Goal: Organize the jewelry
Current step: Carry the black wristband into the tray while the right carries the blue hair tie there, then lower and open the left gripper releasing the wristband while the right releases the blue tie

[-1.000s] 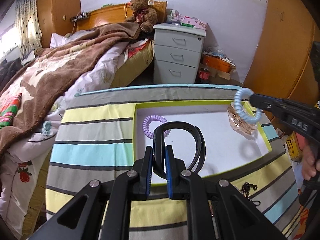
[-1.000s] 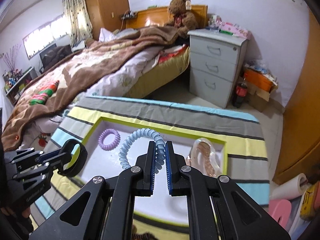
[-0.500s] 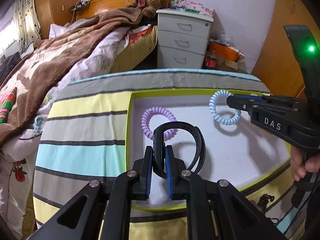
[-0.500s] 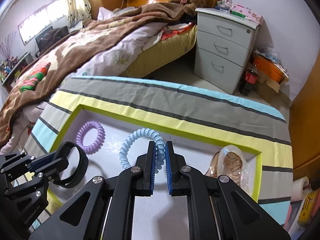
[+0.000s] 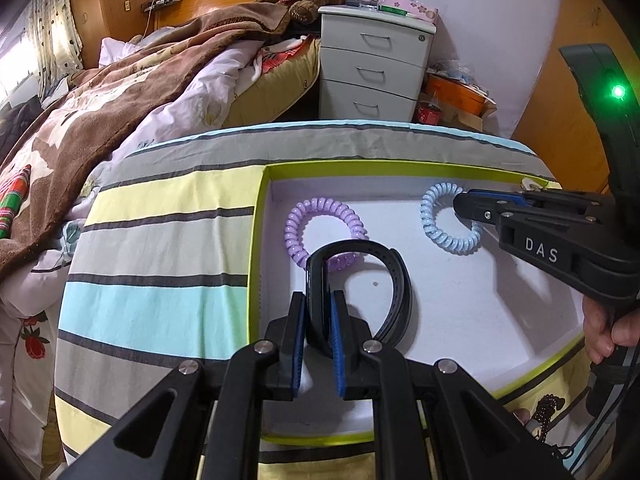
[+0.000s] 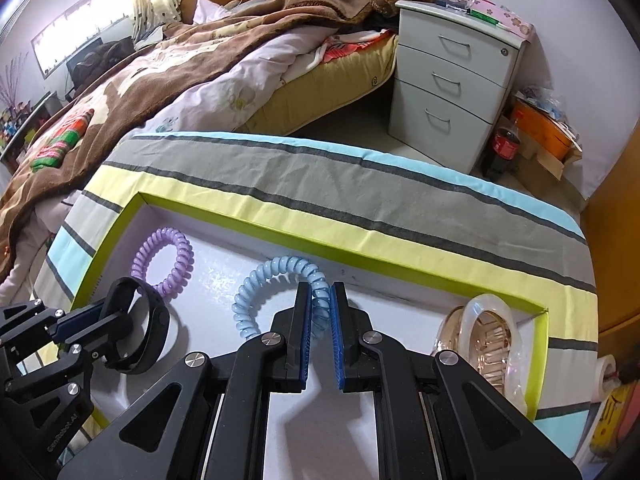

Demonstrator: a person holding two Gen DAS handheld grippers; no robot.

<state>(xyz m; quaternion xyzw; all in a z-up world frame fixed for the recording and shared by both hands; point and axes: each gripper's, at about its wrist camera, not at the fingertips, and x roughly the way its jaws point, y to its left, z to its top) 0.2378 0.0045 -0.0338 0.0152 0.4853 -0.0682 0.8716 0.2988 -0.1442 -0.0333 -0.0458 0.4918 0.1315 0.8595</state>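
Left tongs (image 5: 319, 322) reach level over the tray's (image 5: 256, 240) near-left corner, clamping a black band (image 5: 396, 280); right tongs (image 6: 320, 312) pinch a blue coil (image 6: 256, 284) near the tray's far edge.

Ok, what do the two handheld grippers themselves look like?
Both are matte black with silver screws and blue finger pads. The right gripper has white "DAS" lettering, a green light on its housing and a bare hand on its grip. The left gripper matches.
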